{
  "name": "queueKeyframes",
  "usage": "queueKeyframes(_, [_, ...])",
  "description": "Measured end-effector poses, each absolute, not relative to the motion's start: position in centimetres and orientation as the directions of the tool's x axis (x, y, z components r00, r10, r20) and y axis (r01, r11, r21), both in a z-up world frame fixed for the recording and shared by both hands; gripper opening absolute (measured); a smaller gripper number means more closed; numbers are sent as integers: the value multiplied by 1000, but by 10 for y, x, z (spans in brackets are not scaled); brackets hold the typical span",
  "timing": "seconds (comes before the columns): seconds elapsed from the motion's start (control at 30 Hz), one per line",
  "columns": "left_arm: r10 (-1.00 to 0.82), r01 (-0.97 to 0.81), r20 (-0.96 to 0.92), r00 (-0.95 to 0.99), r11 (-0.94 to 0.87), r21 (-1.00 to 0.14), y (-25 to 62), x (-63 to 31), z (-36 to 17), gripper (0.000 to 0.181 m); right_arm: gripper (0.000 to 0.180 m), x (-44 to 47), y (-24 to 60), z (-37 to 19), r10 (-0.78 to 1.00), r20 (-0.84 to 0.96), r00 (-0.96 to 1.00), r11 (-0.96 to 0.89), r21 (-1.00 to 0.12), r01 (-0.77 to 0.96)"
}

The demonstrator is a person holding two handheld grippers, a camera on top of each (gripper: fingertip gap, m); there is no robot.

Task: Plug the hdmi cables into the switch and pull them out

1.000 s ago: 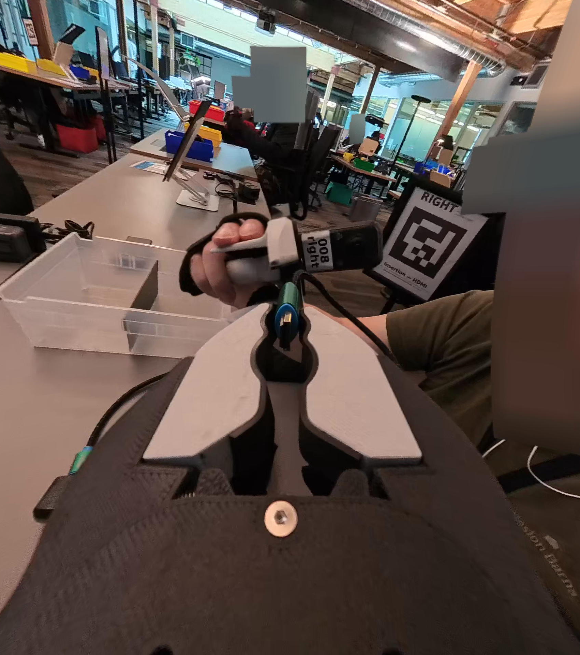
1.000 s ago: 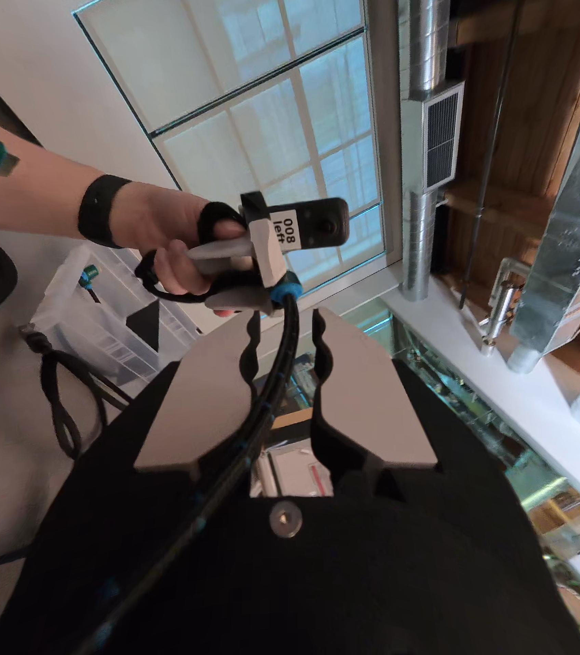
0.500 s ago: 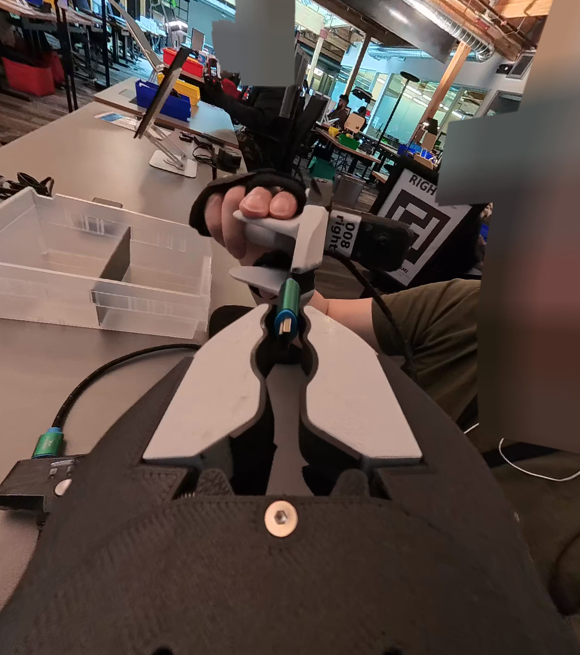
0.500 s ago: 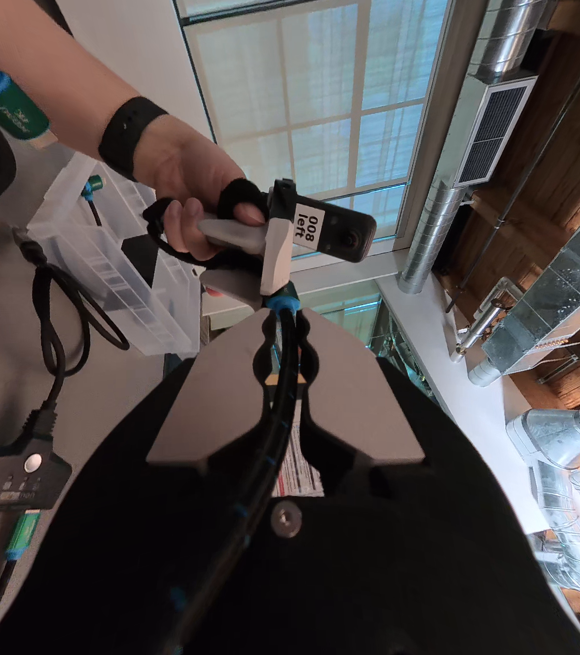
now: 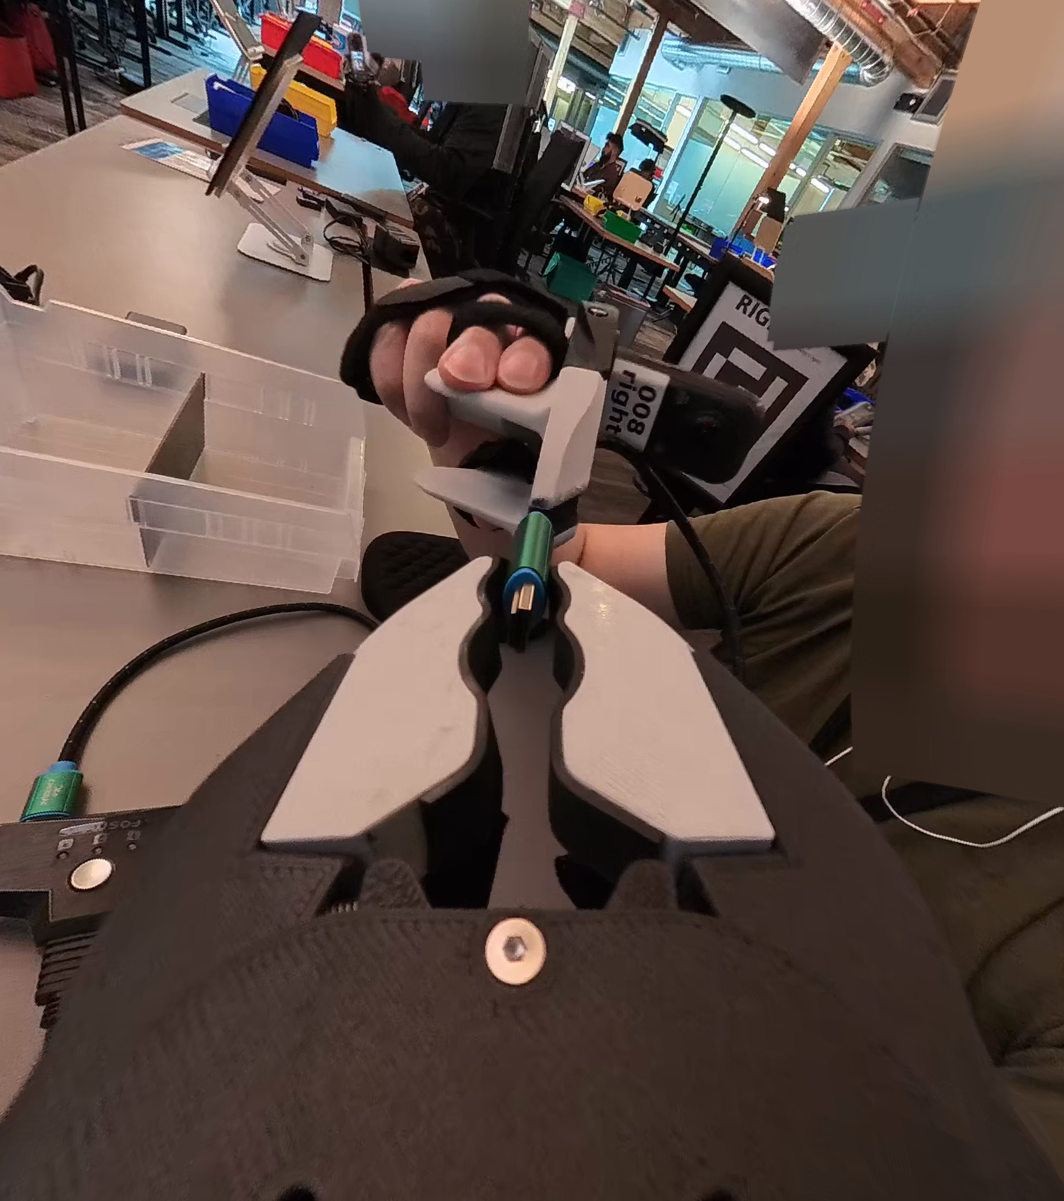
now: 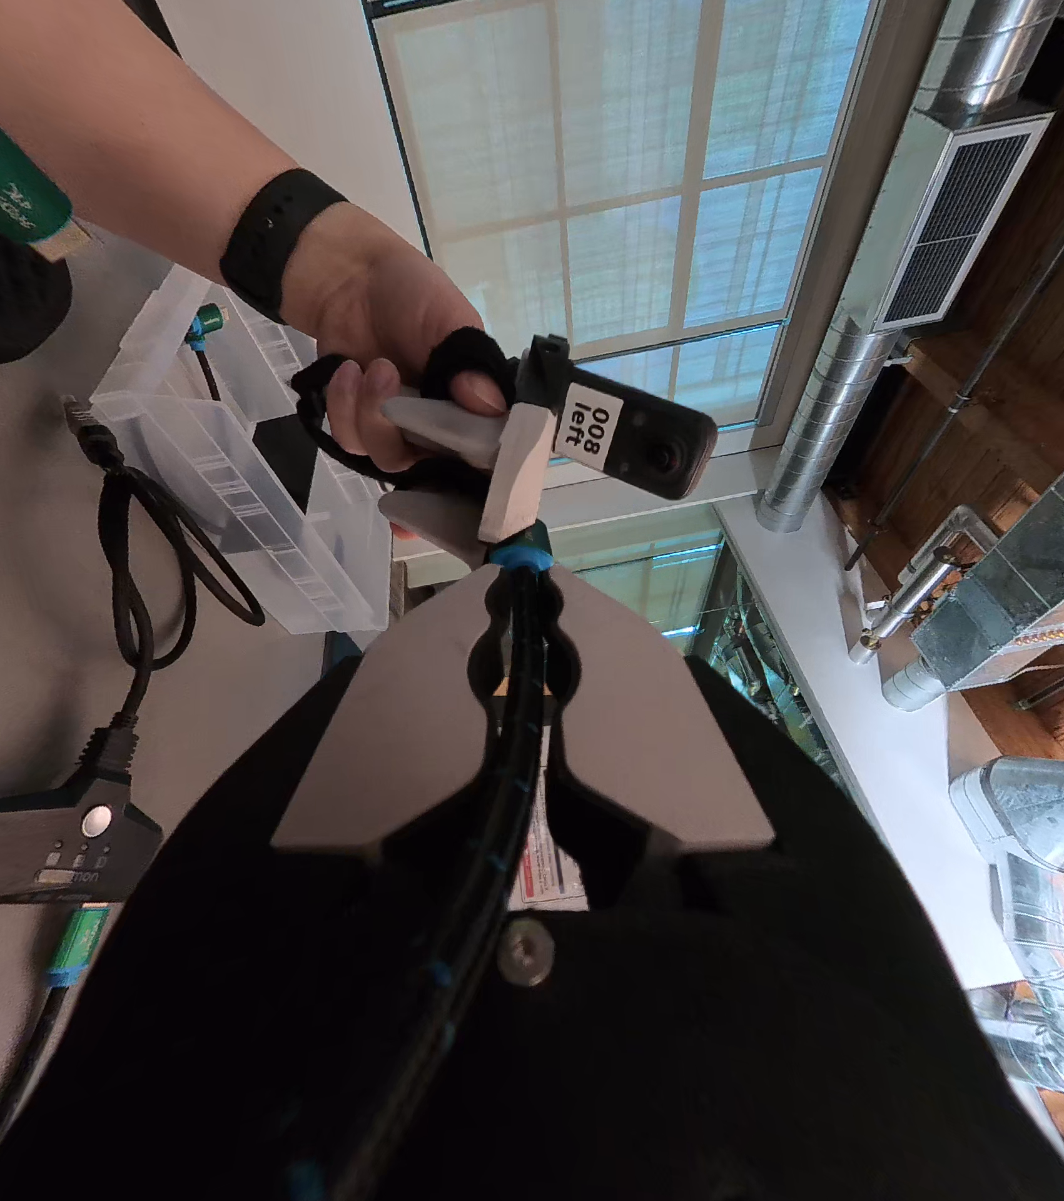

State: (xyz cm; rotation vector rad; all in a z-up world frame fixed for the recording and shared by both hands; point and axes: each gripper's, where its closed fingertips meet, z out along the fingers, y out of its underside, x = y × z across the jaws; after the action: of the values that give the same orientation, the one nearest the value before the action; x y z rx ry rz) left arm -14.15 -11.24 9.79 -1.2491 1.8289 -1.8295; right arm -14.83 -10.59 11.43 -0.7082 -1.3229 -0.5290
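one hdmi cable [image 5: 50, 794] is already seated in the switch [image 5: 41, 867], which lies on the bench near its front edge, to the left of the left gripper [image 5: 519, 607]; the same green plug [image 6: 82, 938] shows at the switch's near end in the right wrist view. a second plug [image 5: 528, 572] is held in the air above the bench, between the two tools, so by my reading the task is roughly partway through plugging in, with this insertion and all the pulling out still to come.

the left gripper is nearly closed around that plug's blue end, its metal tip pointing back toward the camera. the right gripper [image 6: 521, 588] is closed on the black cable [image 6: 516, 676] just behind the plug's blue collar [image 6: 519, 555], the cord running down between its fingers. it looks like a handover or regrip. the held plug is well apart from the switch, up and to its right. a clear plastic bin [image 5: 145, 442] sits farther back on the bench, with another green plug [image 6: 209, 320] in it.
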Motion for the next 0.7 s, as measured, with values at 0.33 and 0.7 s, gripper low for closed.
queueKeyframes(0.33, [-683,-379,430,-591,-235,-895,-102,-133,93,12,8,-141,-95,108,136,970,202,583,-244,775])
queueKeyframes(0.7, [-850,-342,376,-368,-253,-905,-48,-121,78,44,8,-50,-46,107,156,907,392,208,-418,884])
